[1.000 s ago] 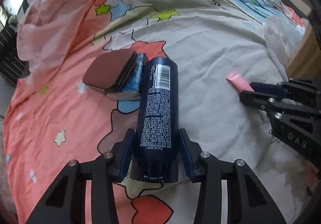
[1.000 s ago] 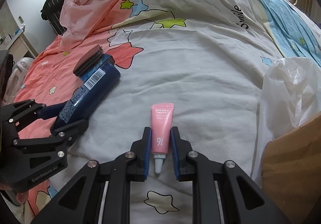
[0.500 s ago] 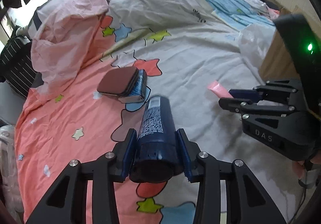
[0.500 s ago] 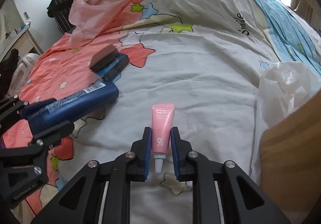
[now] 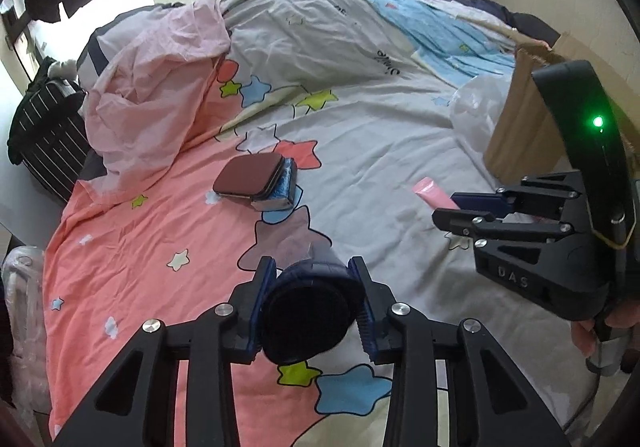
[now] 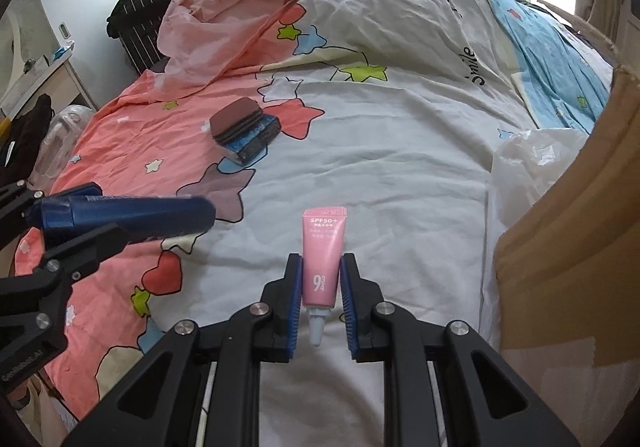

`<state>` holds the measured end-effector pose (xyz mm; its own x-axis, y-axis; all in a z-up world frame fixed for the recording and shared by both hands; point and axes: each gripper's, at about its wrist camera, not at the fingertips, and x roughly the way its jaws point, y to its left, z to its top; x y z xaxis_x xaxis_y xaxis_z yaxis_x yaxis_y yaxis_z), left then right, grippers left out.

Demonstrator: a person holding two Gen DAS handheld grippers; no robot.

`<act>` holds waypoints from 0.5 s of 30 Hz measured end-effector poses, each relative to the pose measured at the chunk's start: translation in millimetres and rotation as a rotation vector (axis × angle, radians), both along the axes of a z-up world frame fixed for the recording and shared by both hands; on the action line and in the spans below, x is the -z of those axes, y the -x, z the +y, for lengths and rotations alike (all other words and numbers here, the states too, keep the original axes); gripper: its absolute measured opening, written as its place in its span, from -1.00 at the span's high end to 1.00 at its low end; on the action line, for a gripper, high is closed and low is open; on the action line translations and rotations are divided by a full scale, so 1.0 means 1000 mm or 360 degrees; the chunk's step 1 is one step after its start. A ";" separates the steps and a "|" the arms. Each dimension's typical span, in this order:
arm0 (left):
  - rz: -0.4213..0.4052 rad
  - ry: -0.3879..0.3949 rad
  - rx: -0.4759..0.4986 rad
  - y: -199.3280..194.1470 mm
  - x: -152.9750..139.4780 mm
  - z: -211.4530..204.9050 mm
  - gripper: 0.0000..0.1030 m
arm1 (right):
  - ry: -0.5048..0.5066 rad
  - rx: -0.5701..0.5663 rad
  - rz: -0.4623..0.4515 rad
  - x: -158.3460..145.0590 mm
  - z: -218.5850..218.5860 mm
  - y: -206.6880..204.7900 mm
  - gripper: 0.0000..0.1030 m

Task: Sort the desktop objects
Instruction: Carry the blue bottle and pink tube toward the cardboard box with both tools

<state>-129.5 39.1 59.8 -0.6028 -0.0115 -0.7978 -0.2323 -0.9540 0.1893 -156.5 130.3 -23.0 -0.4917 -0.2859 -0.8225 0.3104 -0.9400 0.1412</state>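
A dark blue bottle [image 5: 308, 311] hangs cap-end toward the left wrist camera, lifted off the star-print bedspread [image 5: 380, 151]. My left gripper [image 5: 311, 265] is clamped on it and its jaws are closing tighter. In the right wrist view the same bottle [image 6: 160, 213] pokes out level from the left gripper [image 6: 102, 213]. A small pink tube [image 6: 323, 243], cap toward the camera, is pinched between the pads of my right gripper [image 6: 321, 261], above the bedspread. The left wrist view shows that tube [image 5: 432, 193] sticking out of the right gripper [image 5: 450, 207].
A brown case stacked on a blue box [image 5: 250, 177] lies mid-bed. A cardboard box [image 6: 580, 227] stands at the right edge with a white plastic bag [image 6: 532, 167] against it. A crumpled pink sheet [image 5: 160, 87] is heaped at the far left, beside a striped suitcase [image 5: 48, 135].
The left gripper has lifted the blue bottle off the bedspread and tipped it end-on. The right gripper has risen with the pink tube. The brown case and blue box stayed put.
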 end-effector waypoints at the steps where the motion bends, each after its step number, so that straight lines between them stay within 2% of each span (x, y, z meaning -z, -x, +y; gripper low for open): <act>1: 0.0006 0.0001 0.0000 -0.002 -0.002 0.000 0.31 | 0.0000 -0.0003 0.0008 -0.003 0.000 -0.002 0.66; 15: 0.0041 0.0033 0.0036 -0.024 -0.013 0.012 0.37 | 0.0017 0.0004 0.0041 -0.019 0.005 -0.023 0.66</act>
<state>-105.4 51.1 72.5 -0.6236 -0.0140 -0.7816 -0.2486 -0.9444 0.2153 -133.8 135.0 -3.6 -0.5134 -0.2932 -0.8065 0.3119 -0.9393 0.1429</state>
